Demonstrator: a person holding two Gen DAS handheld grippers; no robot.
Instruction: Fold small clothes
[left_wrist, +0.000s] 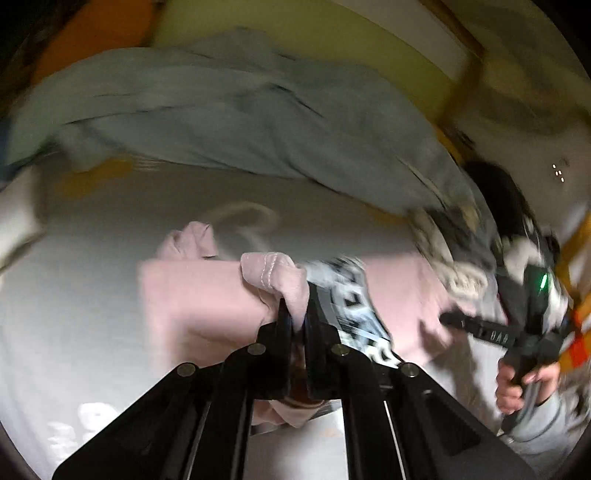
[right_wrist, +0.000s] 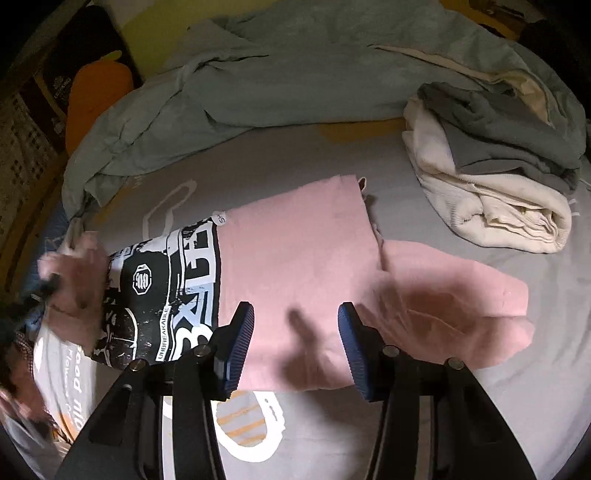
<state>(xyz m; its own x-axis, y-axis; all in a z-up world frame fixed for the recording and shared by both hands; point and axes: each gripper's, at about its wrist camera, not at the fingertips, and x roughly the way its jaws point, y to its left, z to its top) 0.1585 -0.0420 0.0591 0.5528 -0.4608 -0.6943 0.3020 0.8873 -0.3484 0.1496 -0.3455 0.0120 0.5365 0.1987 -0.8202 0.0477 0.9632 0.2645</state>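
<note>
A pink shirt (right_wrist: 295, 251) with a black-and-white print (right_wrist: 166, 288) lies spread on the bed, one sleeve (right_wrist: 461, 288) stretched out to the right. My left gripper (left_wrist: 295, 317) is shut on a bunched fold of the pink shirt (left_wrist: 273, 277), lifted off the sheet. In the right wrist view that left gripper (right_wrist: 51, 286) is a blur at the shirt's left end. My right gripper (right_wrist: 295, 332) hovers open above the shirt's near edge, with nothing between its blue pads (right_wrist: 240, 347). In the left wrist view a hand (left_wrist: 517, 384) holds the right gripper (left_wrist: 448, 319) by the shirt's right side.
A crumpled pale blue blanket (right_wrist: 295, 74) lies across the back of the bed. A pile of cream and grey clothes (right_wrist: 491, 177) sits at the right. The grey sheet (right_wrist: 554, 369) carries cartoon prints. An orange cushion (right_wrist: 99, 88) is at the far left.
</note>
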